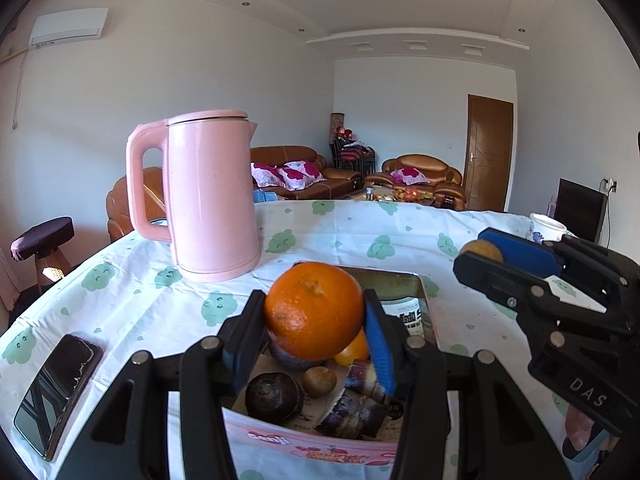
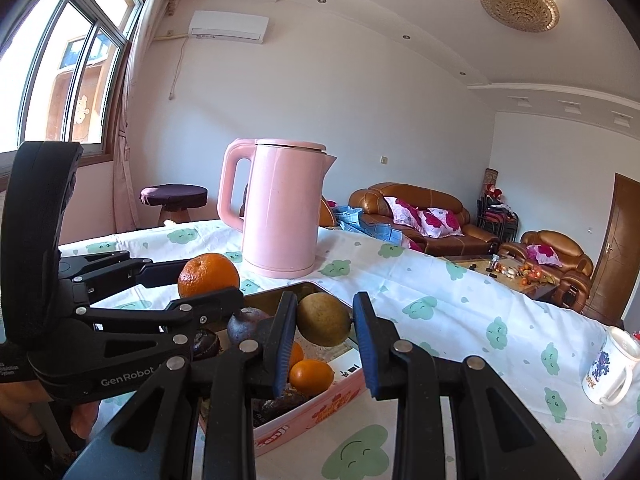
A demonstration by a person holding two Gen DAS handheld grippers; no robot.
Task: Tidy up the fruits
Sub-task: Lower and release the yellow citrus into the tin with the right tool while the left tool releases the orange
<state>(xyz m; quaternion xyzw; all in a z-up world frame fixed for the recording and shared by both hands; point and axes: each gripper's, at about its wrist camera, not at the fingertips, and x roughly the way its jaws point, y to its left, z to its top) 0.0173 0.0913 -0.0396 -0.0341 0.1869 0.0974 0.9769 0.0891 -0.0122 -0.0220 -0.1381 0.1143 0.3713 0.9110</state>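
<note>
The left gripper (image 1: 314,336) is clamping a large orange (image 1: 314,310) above the pink box (image 1: 312,450). The right gripper (image 2: 324,336) is gripping a yellow-brown fruit (image 2: 323,319) over the same box, just right of the left one. Judged step: carrying fruit, either lifting out or placing in. Beneath both, a small orange (image 2: 311,377) and dark fruits are lying in the box. Next move probably calls for a clear destination and a controlled lowering before either one lets go.

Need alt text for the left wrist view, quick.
The left gripper is shut on a large round orange above an open pink tin box of mixed fruit. Behind stands a tall pink kettle; the right gripper pinches a small brownish fruit.
</note>
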